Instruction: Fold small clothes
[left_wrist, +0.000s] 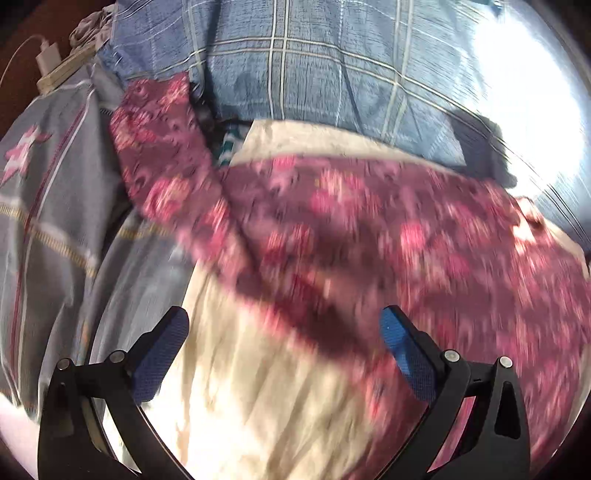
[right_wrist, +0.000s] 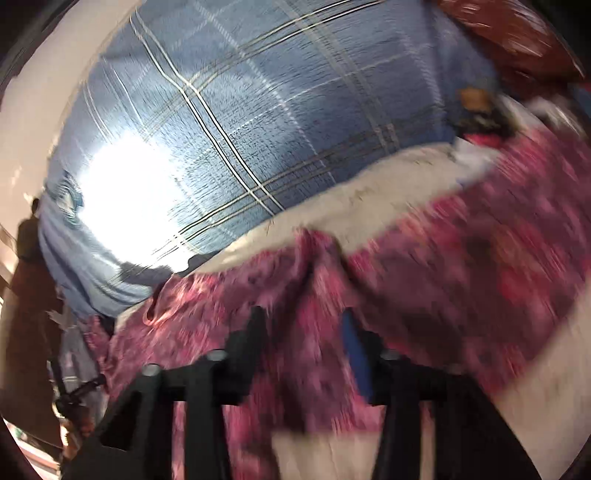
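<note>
Left gripper (left_wrist: 284, 343): my jaws stand spread wide, nothing between the blue pads, tilted steeply down over the cream cloth (left_wrist: 258, 398).
Right gripper (right_wrist: 304, 336): my jaws are partly spread; the pink flowered garment (right_wrist: 443, 266) bunches up between them, but the blur hides whether the pads press on it.
Garment: it lies across the cream cloth, one long part trailing off toward the left in my left view.
Beyond: blue checked bedsheet (left_wrist: 314, 66), with a bright sun patch.
Far left: grey striped fabric (left_wrist: 48, 206); white charger (left_wrist: 50, 59) on a power strip.
</note>
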